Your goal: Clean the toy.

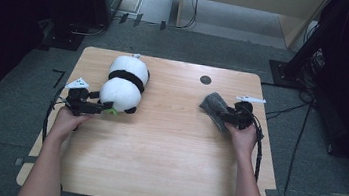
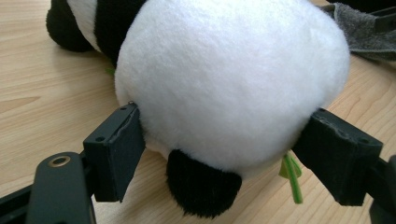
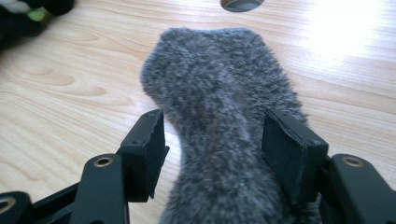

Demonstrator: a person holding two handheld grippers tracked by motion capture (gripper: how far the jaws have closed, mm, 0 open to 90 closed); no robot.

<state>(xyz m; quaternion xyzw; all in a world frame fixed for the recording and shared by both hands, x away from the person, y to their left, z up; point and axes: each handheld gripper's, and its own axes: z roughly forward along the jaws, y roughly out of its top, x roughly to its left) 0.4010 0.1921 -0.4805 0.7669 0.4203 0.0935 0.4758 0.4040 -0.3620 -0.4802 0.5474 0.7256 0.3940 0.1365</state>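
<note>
A black-and-white plush panda point(image 1: 123, 87) lies on the left half of the wooden table point(image 1: 156, 151). My left gripper point(image 1: 103, 105) is open, its jaws standing either side of the panda's round white end point(image 2: 233, 84) without squeezing it. A small green strip point(image 2: 292, 176) hangs from the plush by the right jaw. On the right half lies a grey fuzzy cloth point(image 1: 213, 105). My right gripper point(image 1: 221, 115) is open around it. In the right gripper view the cloth point(image 3: 219, 93) runs between the two pads point(image 3: 287, 149), which stand beside it rather than pinching it.
A round dark grommet hole point(image 1: 205, 79) sits in the table behind the cloth. A grey carpeted floor with cables point(image 1: 305, 124) surrounds the table, and dark equipment stands at the back left and right. The broad near half of the tabletop is bare wood.
</note>
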